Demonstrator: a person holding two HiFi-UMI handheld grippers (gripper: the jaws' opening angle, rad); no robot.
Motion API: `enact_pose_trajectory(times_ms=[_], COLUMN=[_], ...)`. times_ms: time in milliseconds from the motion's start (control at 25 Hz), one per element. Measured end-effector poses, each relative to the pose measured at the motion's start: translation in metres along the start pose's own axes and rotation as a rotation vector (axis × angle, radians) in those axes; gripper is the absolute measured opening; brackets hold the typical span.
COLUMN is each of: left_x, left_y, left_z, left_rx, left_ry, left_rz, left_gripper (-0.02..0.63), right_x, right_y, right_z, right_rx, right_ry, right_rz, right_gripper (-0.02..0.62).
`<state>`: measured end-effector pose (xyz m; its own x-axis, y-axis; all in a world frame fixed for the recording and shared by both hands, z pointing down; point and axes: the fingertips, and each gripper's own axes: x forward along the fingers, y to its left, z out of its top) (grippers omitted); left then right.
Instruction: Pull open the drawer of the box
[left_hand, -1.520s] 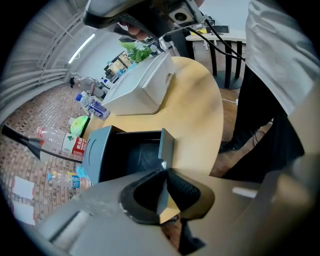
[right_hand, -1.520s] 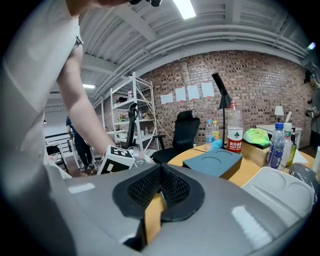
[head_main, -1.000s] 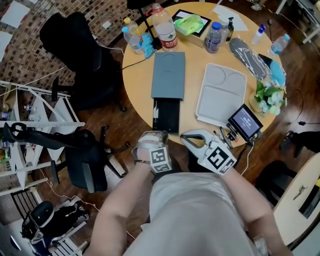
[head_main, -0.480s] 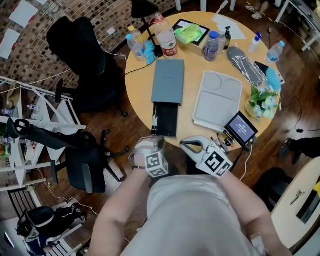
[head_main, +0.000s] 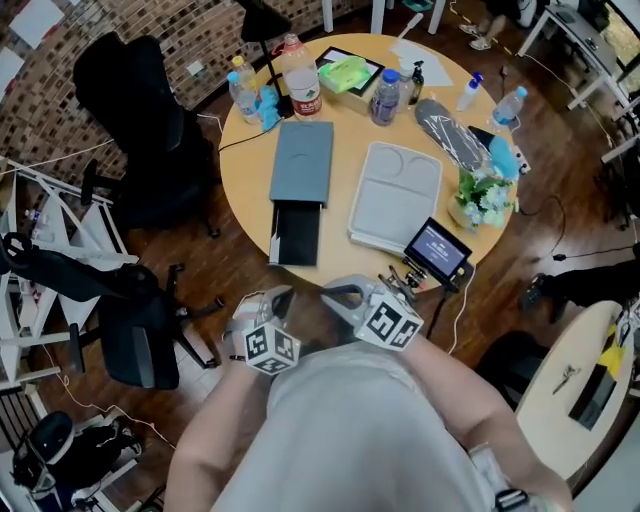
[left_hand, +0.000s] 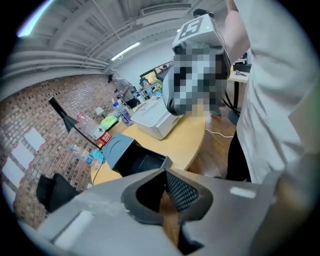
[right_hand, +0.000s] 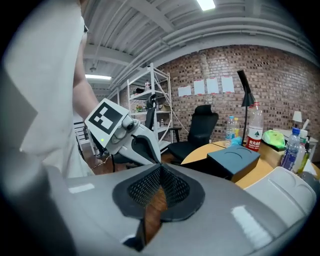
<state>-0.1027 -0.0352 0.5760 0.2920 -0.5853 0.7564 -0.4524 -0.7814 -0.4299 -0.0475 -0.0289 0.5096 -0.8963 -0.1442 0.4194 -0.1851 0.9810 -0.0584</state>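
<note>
On the desk (head_main: 350, 118), the drawer (head_main: 296, 236) already stands out of the box (head_main: 303, 160). Our left claw (head_main: 281, 297) has just closed on nothing, and the right claw (head_main: 335, 293) is clenched and empty too. We should keep both clear and pull no further.

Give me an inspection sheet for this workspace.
Surface: round wooden table, crowded at the far side.
Job's things: grey box lies flat; its black drawer is pulled out toward the person.
Clutter: grey tray, bottles, flowers, small screen at the near edge.
Tools: left tool and right tool both shut, empty, off the table; the left has just closed.
Cables: black cable over the table's left edge; white cable hanging below the screen.
Surroundings: black chairs, white rack, wood floor.
</note>
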Motion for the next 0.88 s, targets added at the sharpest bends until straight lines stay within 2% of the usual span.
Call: enact_pose_trajectory(times_ms=[120, 200, 400, 520, 600, 760, 880], left_x=[-0.019, -0.034, -0.081, -0.111, -0.125, -0.138, -0.148], left_y=[-0.006, -0.008, -0.009, -0.007, -0.012, -0.032, -0.039], left_z=[0.001, -0.001, -0.003, -0.006, -0.01, -0.008, -0.006], left_rx=[-0.081, -0.167, -0.501, -0.641, -0.674, -0.669, -0.702], left_ry=[-0.047, -0.087, -0.253, -0.361, -0.394, -0.436, -0.479], left_rz=[0.008, 0.021, 0.036, 0.048, 0.055, 0.023, 0.006], left_gripper=[0.006, 0.006, 0.006, 0.006, 0.006, 0.006, 0.006], right_x=[-0.001, 0.0, -0.003, -0.006, -0.008, -0.009, -0.005], right_y=[0.02, 0.033, 0.061, 0.076, 0.087, 0.11, 0.127], right_z=[0.009, 0.016, 0.033, 0.04, 0.047, 0.052, 0.057], right_rx=[-0.021, -0.023, -0.008, -0.012, -0.017, -0.03, 0.004], right_ry=[-0.008, -0.02, -0.04, -0.017, -0.023, -0.018, -0.045], right_rz=[0.03, 0.046, 0.049, 0.039, 0.033, 0.012, 0.009], right_gripper=[0.003, 0.003, 0.003, 0.002, 0.002, 0.003, 0.002])
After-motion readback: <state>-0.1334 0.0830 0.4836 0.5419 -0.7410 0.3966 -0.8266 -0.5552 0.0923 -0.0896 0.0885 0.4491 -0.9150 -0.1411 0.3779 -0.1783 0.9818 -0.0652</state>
